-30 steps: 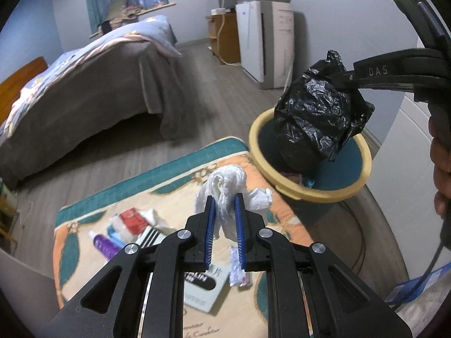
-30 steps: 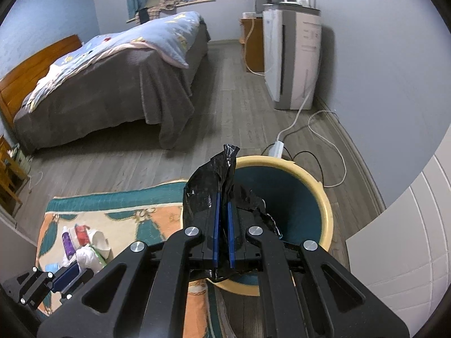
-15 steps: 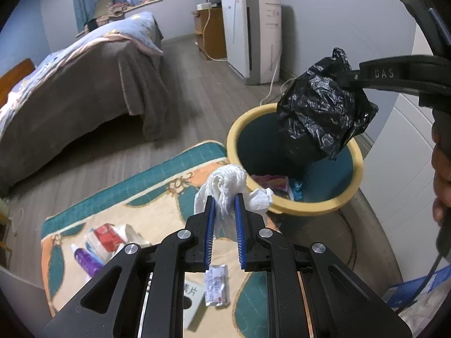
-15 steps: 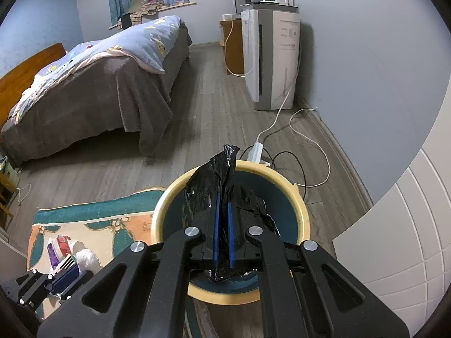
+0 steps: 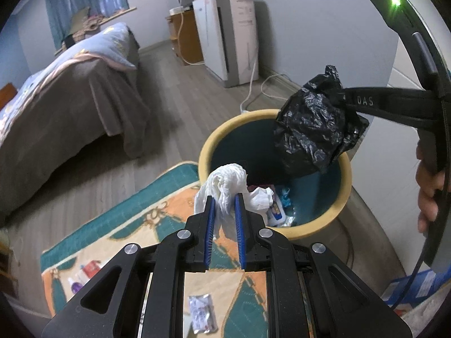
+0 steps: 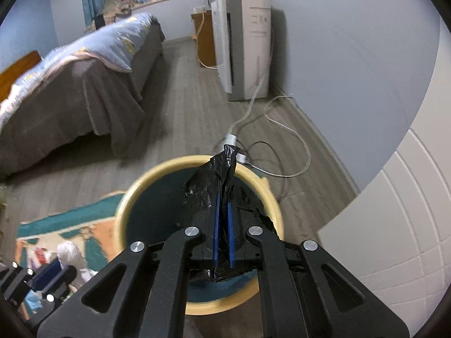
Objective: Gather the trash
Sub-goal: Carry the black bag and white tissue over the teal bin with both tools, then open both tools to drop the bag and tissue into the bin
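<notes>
Left gripper (image 5: 224, 201), black with blue pads, pinches a crumpled white paper tissue wad (image 5: 225, 186) that bulges above and to both sides of its fingertips, held in the air at the near rim of a round waste bin with a yellow rim and teal inside (image 5: 345, 194); right gripper (image 6: 222, 201), of the same make, has its jaws pressed almost together on a crumpled black plastic bag (image 6: 210, 188), whose twisted top sticks up past the pads, and in the left wrist view that bag (image 5: 315, 129) hangs over the far right part of the bin's mouth, clear of the rim. Inside the bin lie white paper and a few small coloured wrappers (image 5: 277, 205). The bin stands on grey wooden flooring just beside the corner of a teal, orange and cream patterned rug (image 5: 157, 214). On the rug, below the left gripper, lies a small silvery foil packet (image 5: 201, 312), and near its far left edge a red packet (image 5: 91, 267) and a small purple bottle (image 5: 74, 286). A person's hand (image 5: 430, 186) grips the right gripper's handle at the right edge
</notes>
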{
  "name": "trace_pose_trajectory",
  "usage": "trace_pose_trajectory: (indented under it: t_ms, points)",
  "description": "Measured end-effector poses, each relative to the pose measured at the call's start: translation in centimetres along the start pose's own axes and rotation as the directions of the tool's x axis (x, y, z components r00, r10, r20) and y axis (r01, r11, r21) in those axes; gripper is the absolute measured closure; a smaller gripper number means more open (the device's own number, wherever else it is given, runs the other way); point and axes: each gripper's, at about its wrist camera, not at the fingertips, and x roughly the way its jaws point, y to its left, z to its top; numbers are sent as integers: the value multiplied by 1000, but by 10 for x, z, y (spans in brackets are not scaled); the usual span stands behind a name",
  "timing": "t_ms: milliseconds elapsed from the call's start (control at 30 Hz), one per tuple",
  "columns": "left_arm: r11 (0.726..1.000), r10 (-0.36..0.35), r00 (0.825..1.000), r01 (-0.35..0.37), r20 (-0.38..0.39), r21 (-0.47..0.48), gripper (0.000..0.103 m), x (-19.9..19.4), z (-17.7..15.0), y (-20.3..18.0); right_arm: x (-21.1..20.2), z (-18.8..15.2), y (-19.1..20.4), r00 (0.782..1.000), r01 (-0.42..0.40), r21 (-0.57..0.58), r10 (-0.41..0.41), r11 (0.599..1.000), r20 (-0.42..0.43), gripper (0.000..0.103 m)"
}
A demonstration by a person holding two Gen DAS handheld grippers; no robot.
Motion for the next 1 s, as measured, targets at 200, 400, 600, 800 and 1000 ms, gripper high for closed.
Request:
trace_pose_trajectory:
  t_ms: [200,400,600,800,1000]
  points:
    - [1000,-8,999,8,-34,0,88,28,8,-1,15,-3,-10,997,64,22,-63,998,-38,98]
    - [1000,-1,1000,1,-11,11,88,41,22,-4,12,0,-4,999,37,10,-38,999,24,98]
    - [1000,-16,999,16,49,-8,82,42,33,-7,2,7,6,995,19,-21,-17,1000,103,98]
    - [1000,-8,996,11,93,-25,49,40,36,-7,6,7,1,995,2,-4,-2,1000,96,92]
    - [999,17,996,-15,86,-30,22,42,32,-7,14,5,-1,999,-15,29,13,999,53,47]
